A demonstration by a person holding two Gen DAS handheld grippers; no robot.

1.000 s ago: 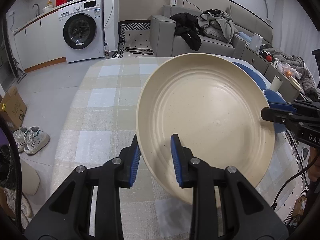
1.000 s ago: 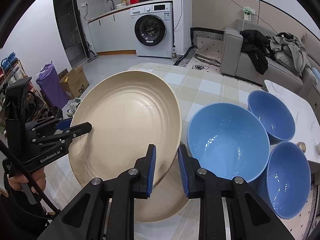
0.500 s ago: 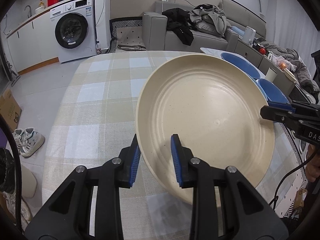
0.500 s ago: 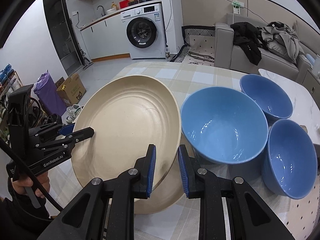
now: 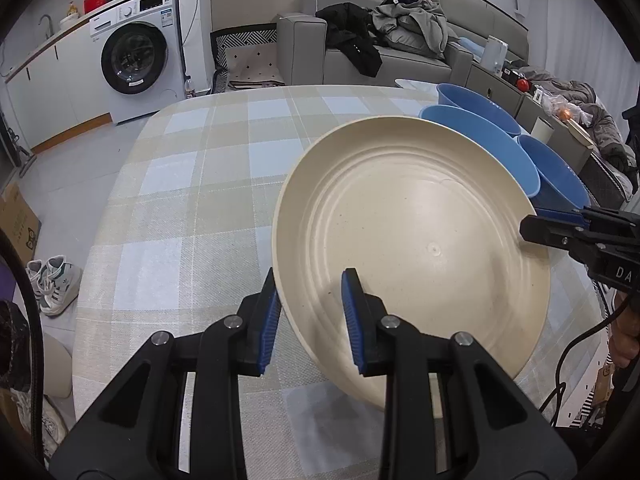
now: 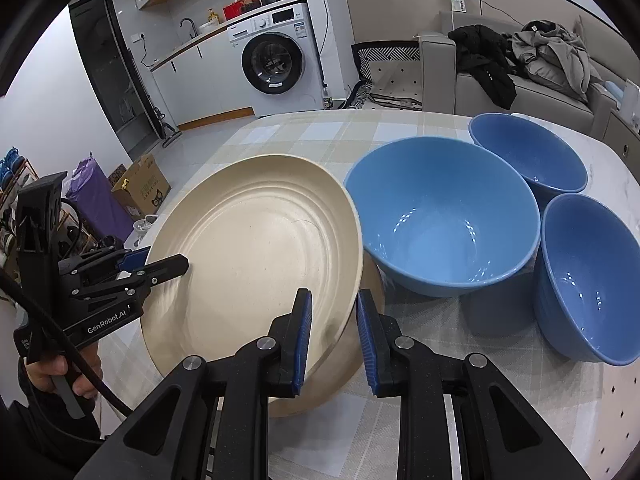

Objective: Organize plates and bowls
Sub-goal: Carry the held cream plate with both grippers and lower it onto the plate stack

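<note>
A large cream plate hangs tilted just above the checked tablecloth, held by two opposite edges. My left gripper is shut on its near rim; that gripper also shows in the right wrist view, left gripper. My right gripper is shut on the opposite rim of the plate. Under it lies a second cream plate, mostly hidden. Three blue bowls stand to the right: a big bowl, a far bowl and a near-right bowl.
The checked tablecloth stretches bare to the left of the plate. A perforated mat lies at the table's right edge. Beyond the table stand a washing machine and a grey sofa with clothes. Shoes lie on the floor.
Both grippers have sunk with the plate, which now hangs lower and closer to the tablecloth and the plate beneath. The blue bowls show more fully beside it.
</note>
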